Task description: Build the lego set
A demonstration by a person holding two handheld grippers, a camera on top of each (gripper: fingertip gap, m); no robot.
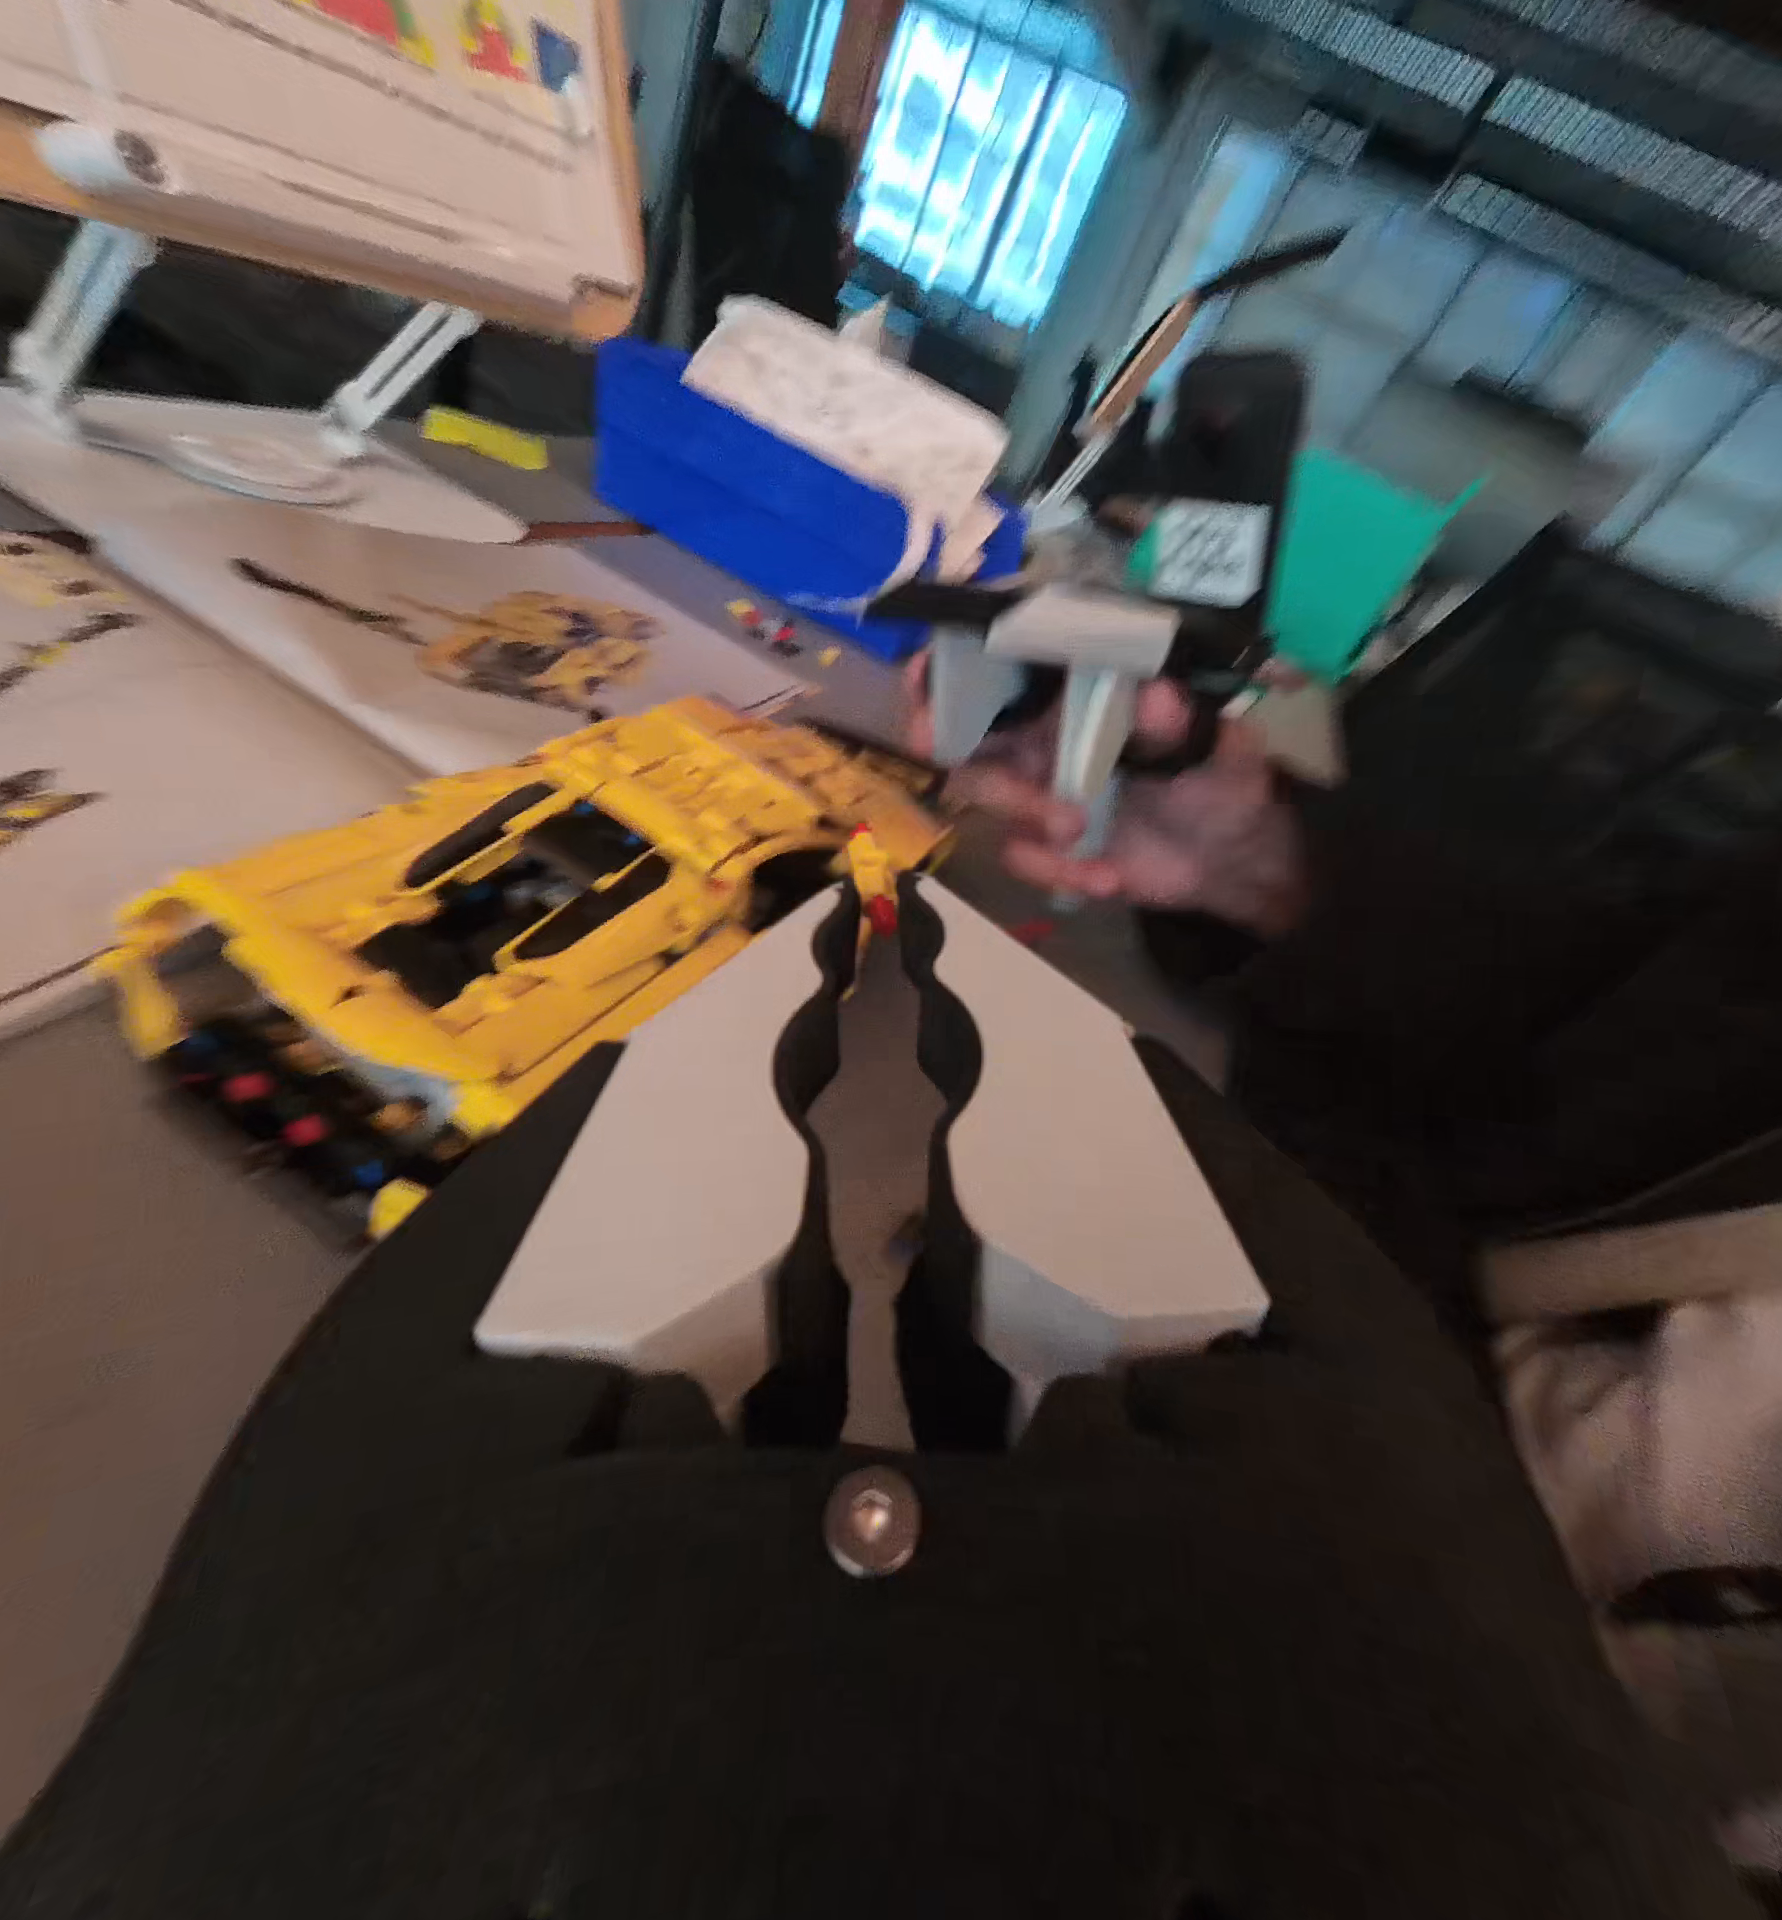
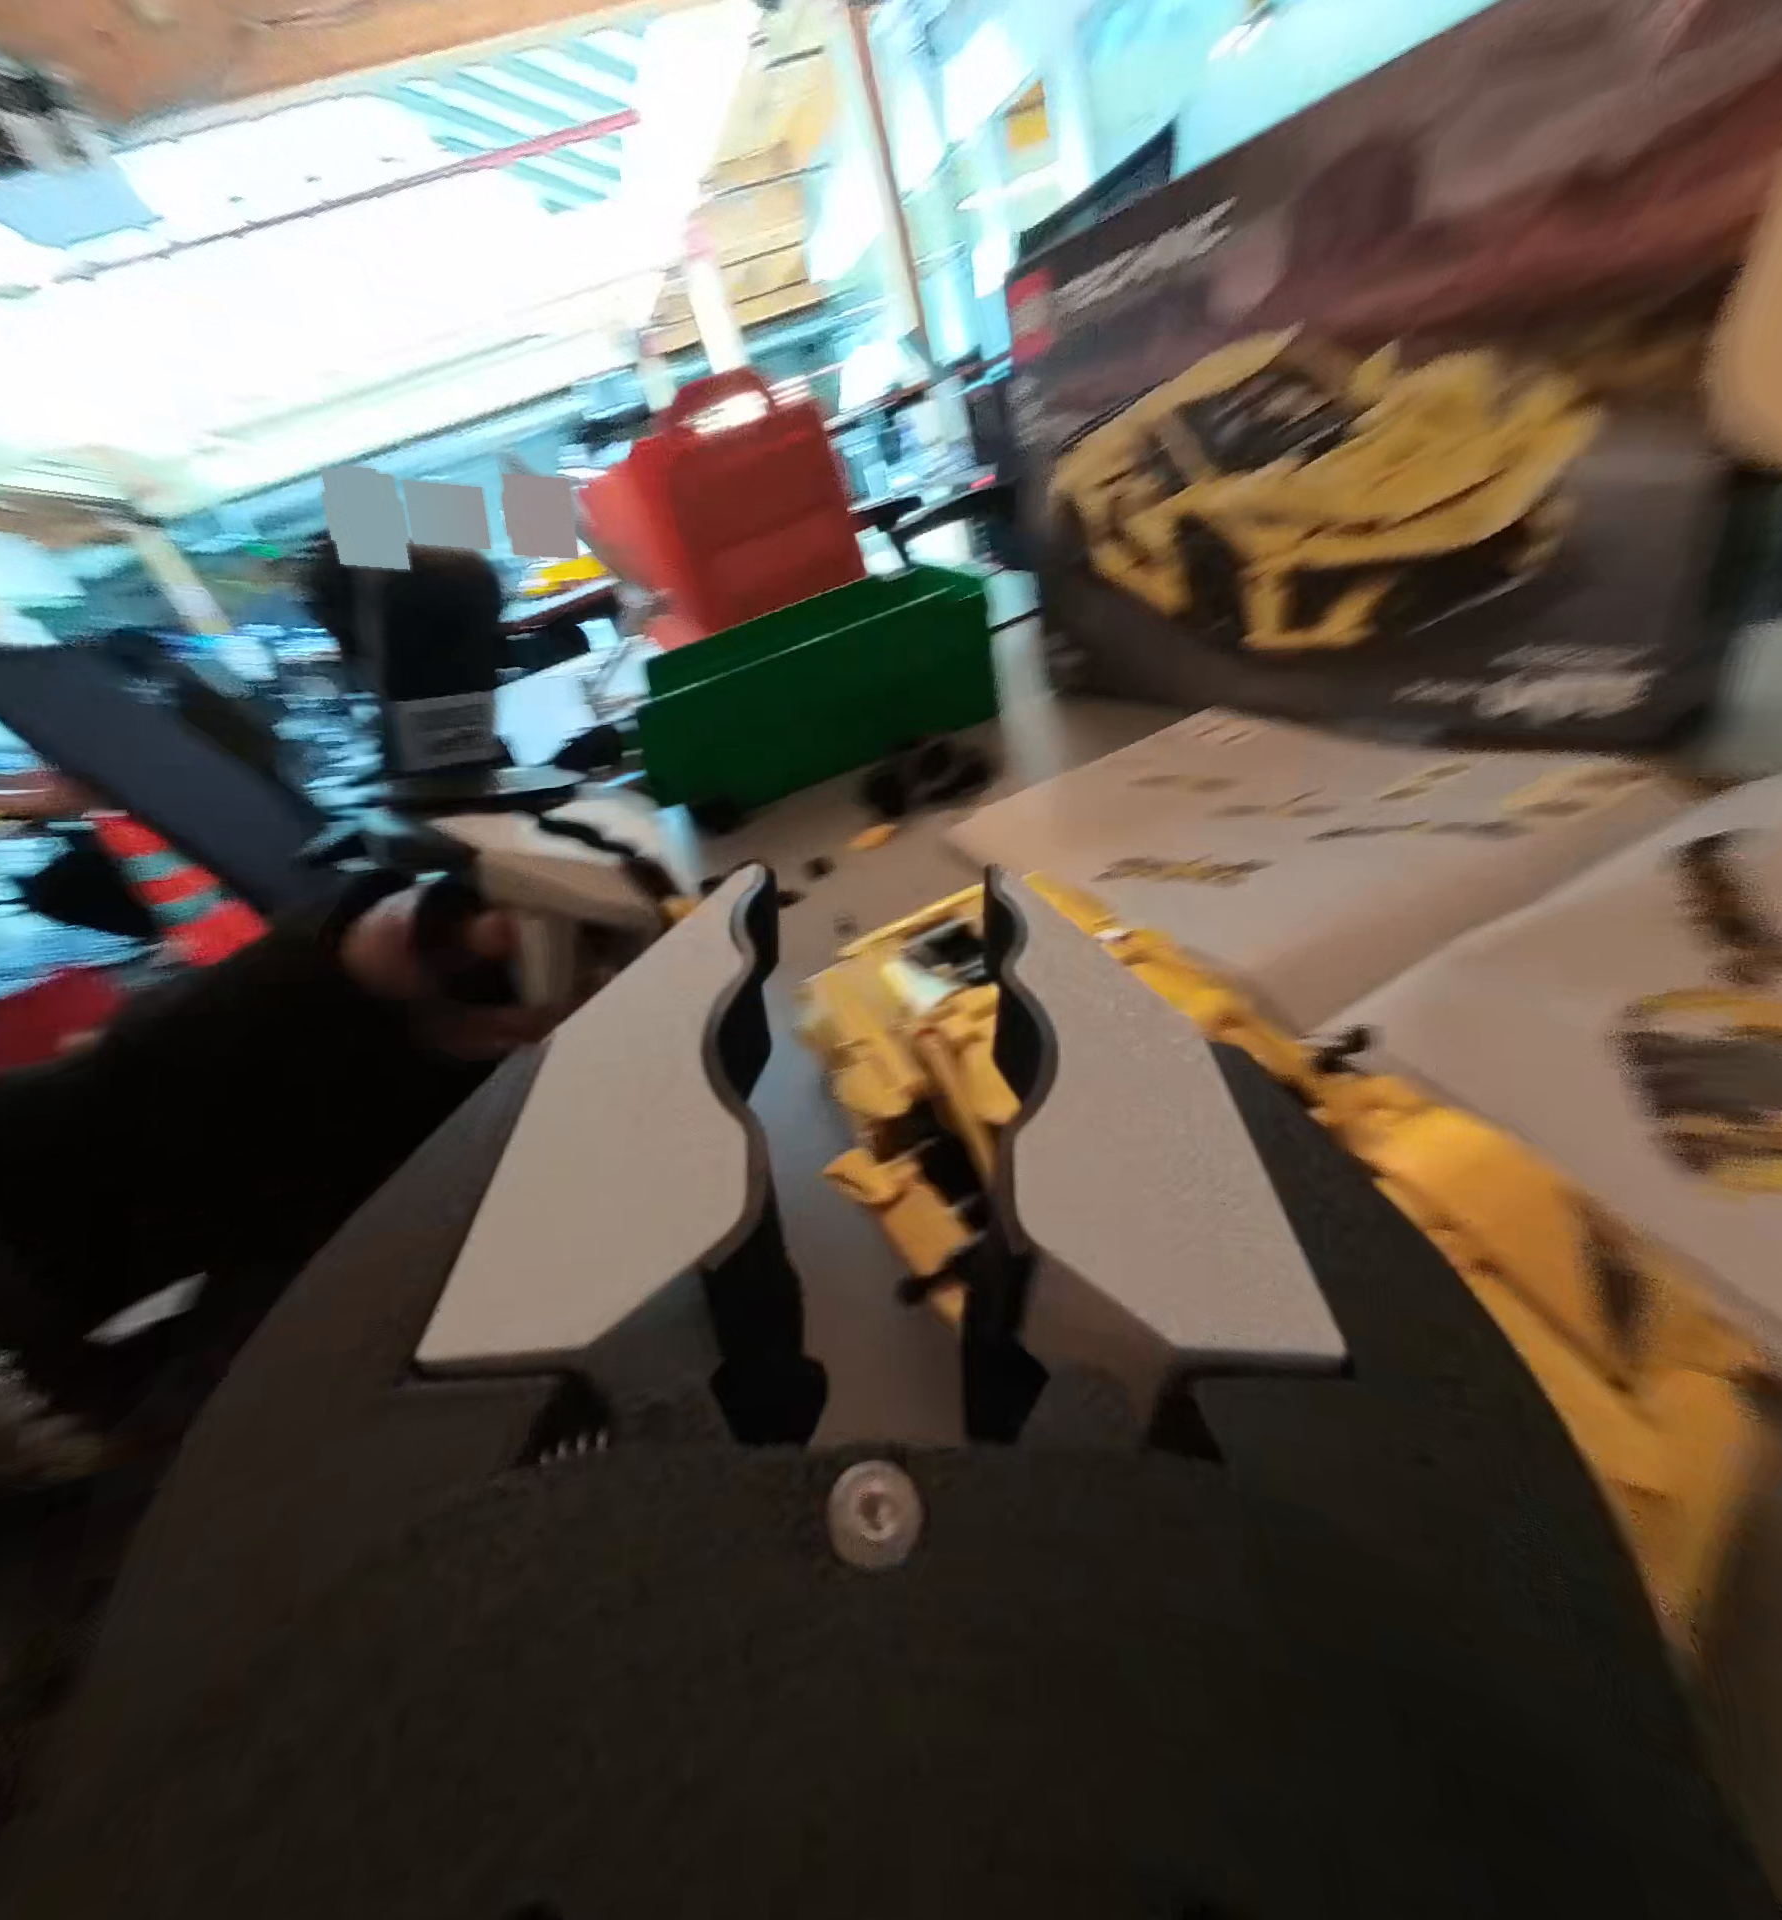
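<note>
A yellow lego car [image 1: 471,935] lies on the grey table in the left wrist view, blurred by motion. My left gripper [image 1: 874,891] is shut on a small yellow piece with a red pin [image 1: 871,873], held just right of the car's rear. The right gripper shows farther off in that view [image 1: 1032,748], held by a hand. In the right wrist view my right gripper [image 2: 879,883] is open and empty, held over the yellow car [image 2: 970,1091], which shows between and right of its fingers. The left gripper shows at the left [image 2: 575,862].
A blue bin [image 1: 762,488] with white bags and an instruction stand [image 1: 295,135] stand behind the car. Instruction sheets [image 1: 139,707] lie on the table. A green bin [image 2: 825,686], a red bag [image 2: 741,509] and the set's box [image 2: 1386,499] stand at the back. The tips of one gripper are about 10 centimeters away from the tips of the other.
</note>
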